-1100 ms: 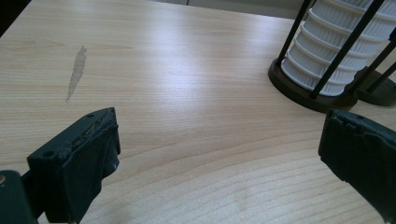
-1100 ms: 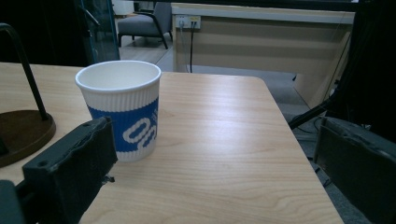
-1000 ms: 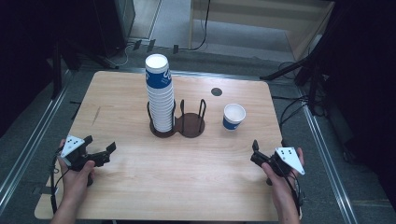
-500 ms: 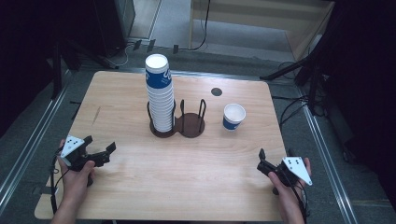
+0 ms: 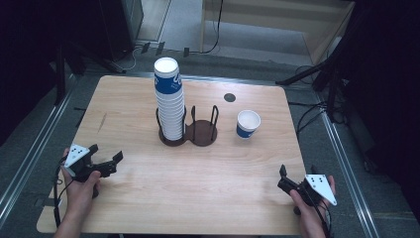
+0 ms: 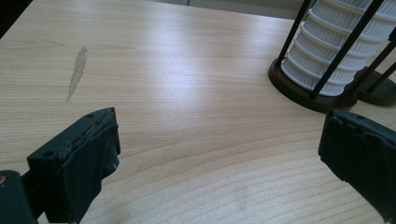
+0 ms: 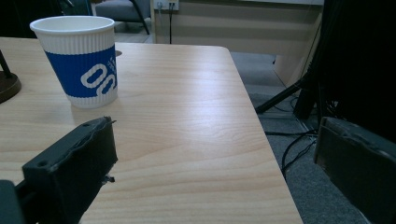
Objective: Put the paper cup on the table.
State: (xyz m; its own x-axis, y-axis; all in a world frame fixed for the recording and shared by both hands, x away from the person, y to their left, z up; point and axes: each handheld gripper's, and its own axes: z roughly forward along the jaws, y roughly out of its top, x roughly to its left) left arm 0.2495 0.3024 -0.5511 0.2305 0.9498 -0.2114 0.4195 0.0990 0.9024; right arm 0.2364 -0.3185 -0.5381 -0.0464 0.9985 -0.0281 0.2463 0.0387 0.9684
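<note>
A tall stack of blue-and-white paper cups (image 5: 168,99) stands in the left ring of a dark two-ring holder (image 5: 200,135) at the table's middle. In the left gripper view the stack's ribbed white base (image 6: 327,51) sits between the holder's black rods. A single blue-and-white cup (image 5: 247,123) stands upright to the holder's right, and it rises ahead and to the left in the right gripper view (image 7: 81,60). My left gripper (image 5: 105,152) rests open and empty at the near left (image 6: 219,154). My right gripper (image 5: 297,171) is open and empty at the near right corner (image 7: 215,163), one jaw past the table's edge.
The wooden table (image 5: 148,198) has a black round grommet (image 5: 229,97) at the back and a pale scuff (image 6: 77,72) on its left side. Metal rails and cables lie on the floor around it. The holder's right ring holds no cups.
My right gripper has drawn back toward the near right corner of the table. The left gripper, the cups and the holder have not moved.
</note>
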